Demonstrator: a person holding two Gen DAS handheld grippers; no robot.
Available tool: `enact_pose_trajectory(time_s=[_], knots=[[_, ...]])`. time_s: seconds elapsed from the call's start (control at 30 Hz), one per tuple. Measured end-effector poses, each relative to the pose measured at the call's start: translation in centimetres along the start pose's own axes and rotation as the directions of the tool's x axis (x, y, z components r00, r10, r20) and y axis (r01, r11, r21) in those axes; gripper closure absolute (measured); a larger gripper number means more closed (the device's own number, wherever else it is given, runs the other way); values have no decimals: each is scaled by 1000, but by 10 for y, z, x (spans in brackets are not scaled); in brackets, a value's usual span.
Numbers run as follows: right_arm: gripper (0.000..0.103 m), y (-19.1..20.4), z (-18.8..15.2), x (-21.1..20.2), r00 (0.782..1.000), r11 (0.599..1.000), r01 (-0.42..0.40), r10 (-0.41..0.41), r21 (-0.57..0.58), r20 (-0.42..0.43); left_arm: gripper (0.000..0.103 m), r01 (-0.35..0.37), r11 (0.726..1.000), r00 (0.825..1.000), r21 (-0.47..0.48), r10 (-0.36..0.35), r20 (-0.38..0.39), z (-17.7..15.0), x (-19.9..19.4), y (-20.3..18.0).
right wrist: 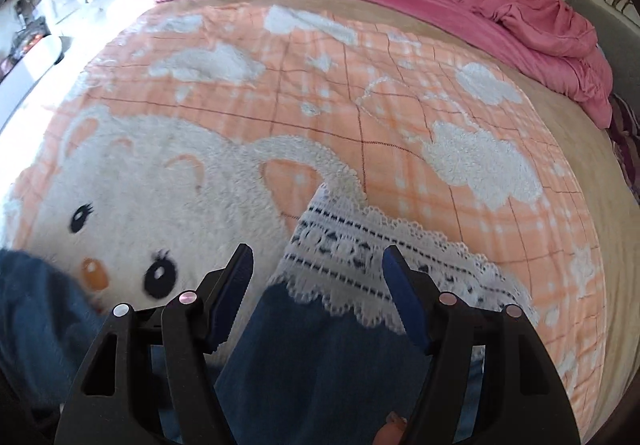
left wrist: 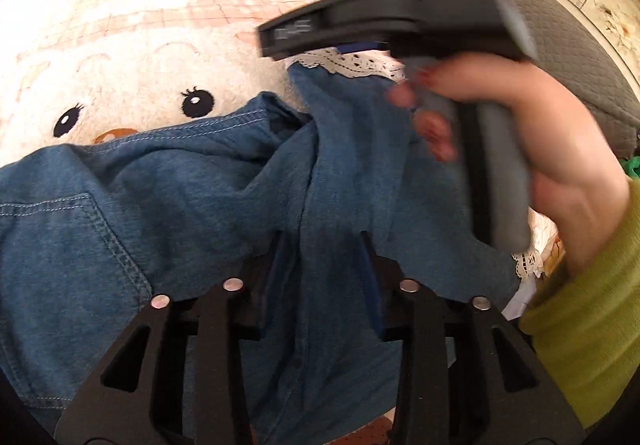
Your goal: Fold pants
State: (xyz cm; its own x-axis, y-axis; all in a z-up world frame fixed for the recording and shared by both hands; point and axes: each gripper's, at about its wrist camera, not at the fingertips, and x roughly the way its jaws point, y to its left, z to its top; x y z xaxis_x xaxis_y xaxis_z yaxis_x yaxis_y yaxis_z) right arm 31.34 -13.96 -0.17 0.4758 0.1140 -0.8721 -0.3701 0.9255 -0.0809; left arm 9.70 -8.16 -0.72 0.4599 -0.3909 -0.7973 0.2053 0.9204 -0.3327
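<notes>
One pair of denim pants (left wrist: 208, 197), two grippers at work on the bed.
We see our left gripper (left wrist: 320, 269) clamped on denim near us; our right gripper (right wrist: 316, 301) spread wide over one lace hem (right wrist: 360, 245) on the bear blanket (right wrist: 168, 173).

Pants (left wrist: 192, 189): blue denim, white lace trim (right wrist: 372, 245) at leg hems, stitched pocket; rumpled, bunched in folds, lying on the bed's bear-patterned blanket (right wrist: 360, 105).
</notes>
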Motion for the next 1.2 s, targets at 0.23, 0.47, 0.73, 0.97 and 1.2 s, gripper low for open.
enact_pose_trajectory(time_s=[0.23,0.47,0.73,0.97,1.2], knots=[[90,-11,2,14,1000,1000,-16,15,15,14,76,38,999,999,-4,-38,12,0,-9,3],[94,-59,-15,-36,988,979,-129,114,157,100,71,55,998,998,-3,-55,35,0,-20,7],[94,-105,-51,-102,967,945,-193,137,264,215,69,39,994,998,102,-44,54,2,-16,-13],[94,-138,-108,-147,938,878,-277,159,390,307,96,71,982,996,178,-78,31,-4,-19,-26],[94,-160,-211,-171,934,697,-352,216,625,286,100,90,946,995,311,-100,17,-22,-36,-40]])
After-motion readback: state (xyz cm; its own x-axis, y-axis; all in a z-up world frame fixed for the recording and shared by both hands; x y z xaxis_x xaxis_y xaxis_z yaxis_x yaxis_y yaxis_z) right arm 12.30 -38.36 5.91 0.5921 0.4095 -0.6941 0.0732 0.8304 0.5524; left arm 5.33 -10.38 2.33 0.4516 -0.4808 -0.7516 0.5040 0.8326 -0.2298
